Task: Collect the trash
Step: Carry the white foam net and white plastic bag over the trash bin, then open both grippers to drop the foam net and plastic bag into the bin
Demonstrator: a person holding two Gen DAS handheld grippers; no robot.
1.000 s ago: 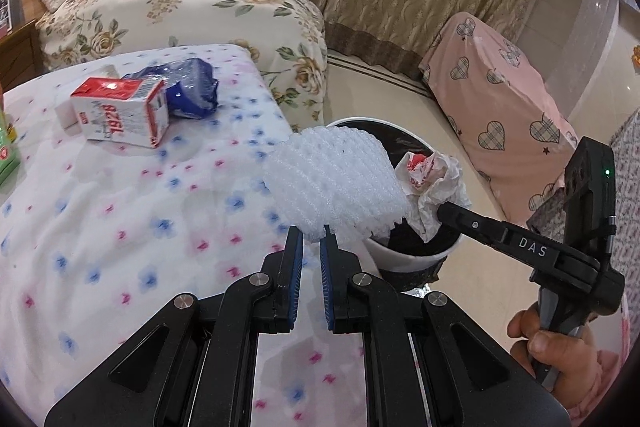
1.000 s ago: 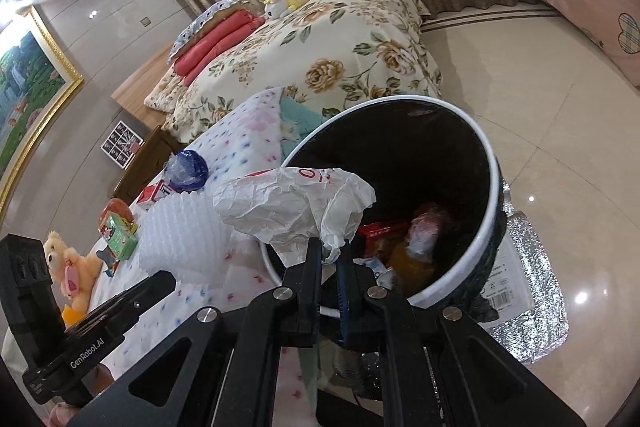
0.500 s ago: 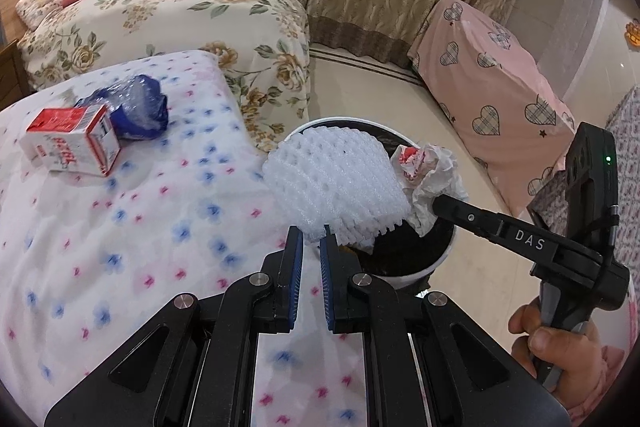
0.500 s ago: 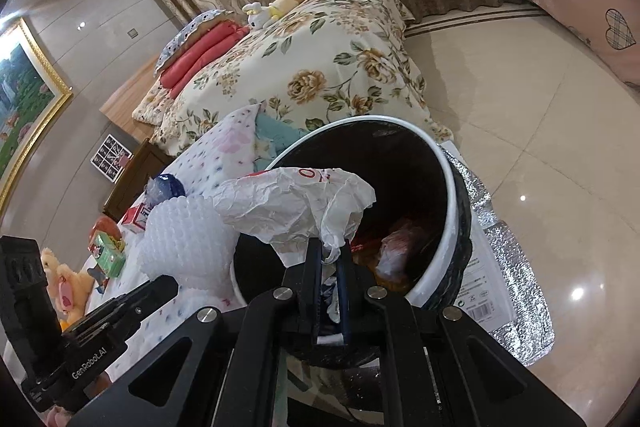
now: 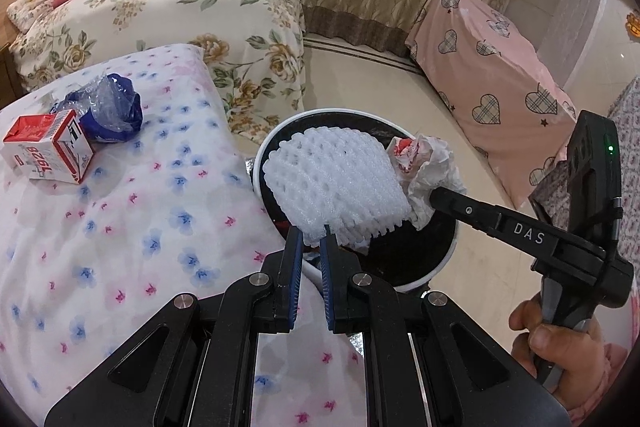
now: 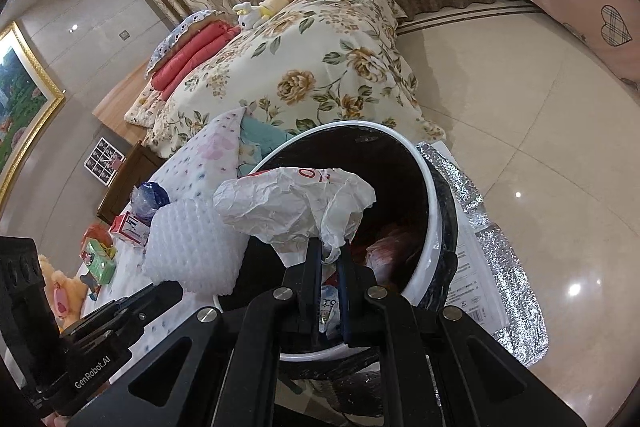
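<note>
Hovering nearer over bin (image 5: 448, 259), foam net (image 5: 336, 187), wrapper (image 6: 296, 207) gripped

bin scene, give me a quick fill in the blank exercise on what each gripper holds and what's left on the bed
1. The left gripper is shut on the white ____ net.
2. The right gripper holds crumpled ____ over the bin.
3. The red and white carton lies on the ____.
4. The bag beside the carton is ____.

Missing words: foam; paper; bed; blue
</note>
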